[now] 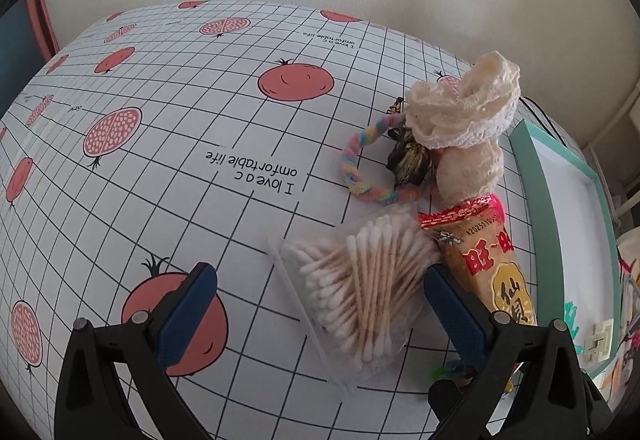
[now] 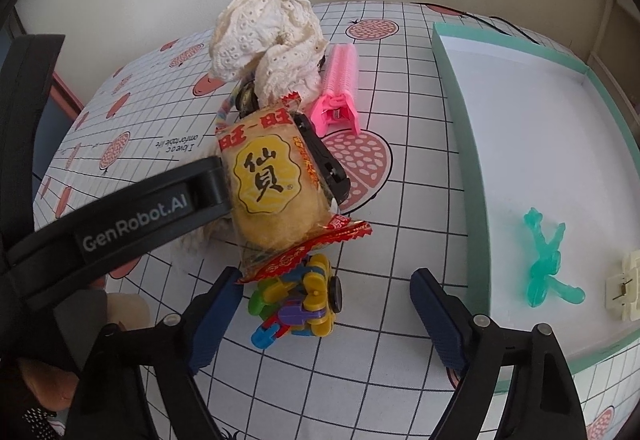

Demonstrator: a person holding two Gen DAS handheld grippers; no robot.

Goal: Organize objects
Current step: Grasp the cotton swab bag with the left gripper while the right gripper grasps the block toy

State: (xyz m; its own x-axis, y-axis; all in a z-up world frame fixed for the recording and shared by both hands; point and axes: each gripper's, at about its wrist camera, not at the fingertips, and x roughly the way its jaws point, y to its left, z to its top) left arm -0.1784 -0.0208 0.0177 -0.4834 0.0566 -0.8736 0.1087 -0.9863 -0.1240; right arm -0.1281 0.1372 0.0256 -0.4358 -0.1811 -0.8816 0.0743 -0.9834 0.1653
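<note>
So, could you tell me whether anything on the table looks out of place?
Yes: the rice cracker packet lies tilted, propped on the colourful plastic toy and the bag of cotton swabs, in a jumbled pile beside the teal tray, which holds only two small items.

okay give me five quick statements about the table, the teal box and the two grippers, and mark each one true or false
1. The left gripper is open, with the cotton swab pack between its fingers. True.
2. The teal box holds nothing. False: a translucent green toy and a cream-coloured piece lie inside it.
3. The pink hair clip lies on the tablecloth, outside the box. True.
4. The right gripper is shut on the rice cracker packet. False: it is open and holds nothing.
5. The colourful plastic block toy sits in the box. False: it is on the tablecloth, near the right gripper's left finger.
</note>
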